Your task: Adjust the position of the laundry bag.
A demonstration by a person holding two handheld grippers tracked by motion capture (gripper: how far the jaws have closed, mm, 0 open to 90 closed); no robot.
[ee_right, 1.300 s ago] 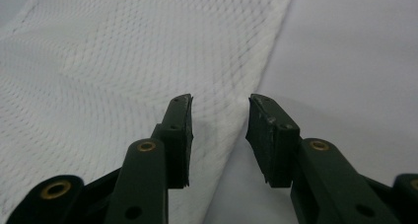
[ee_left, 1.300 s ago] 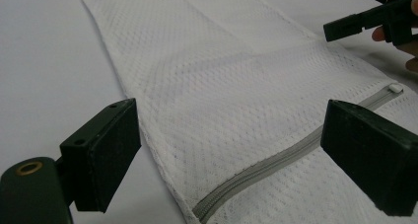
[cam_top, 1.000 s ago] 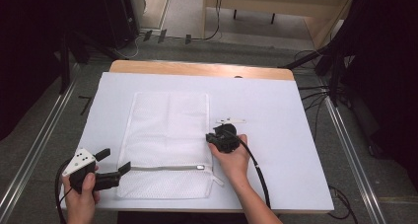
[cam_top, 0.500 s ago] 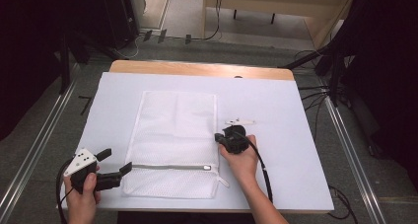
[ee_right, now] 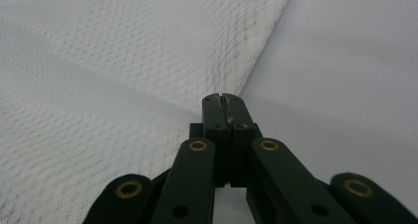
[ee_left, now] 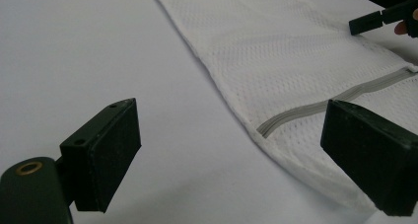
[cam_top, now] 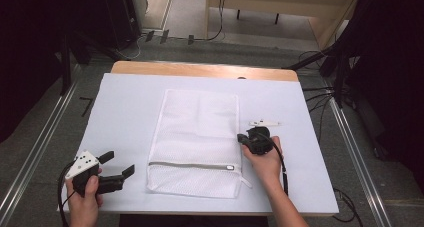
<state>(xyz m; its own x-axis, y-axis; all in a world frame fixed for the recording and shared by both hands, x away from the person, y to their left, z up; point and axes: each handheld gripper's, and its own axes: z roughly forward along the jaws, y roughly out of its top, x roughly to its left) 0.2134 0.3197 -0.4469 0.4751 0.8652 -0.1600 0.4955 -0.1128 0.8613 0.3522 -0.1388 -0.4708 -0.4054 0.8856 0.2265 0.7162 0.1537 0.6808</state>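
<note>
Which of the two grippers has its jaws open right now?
The left gripper, off the mesh bag's left edge near the zipper; its jaws stand wide apart. The right gripper, at the bag's right edge, is shut.

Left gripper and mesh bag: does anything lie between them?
No. In the high view, bare white table cover separates the open left gripper from the mesh bag.

No text, label or number can be read anywhere, as far as these small, soft views allow.
</note>
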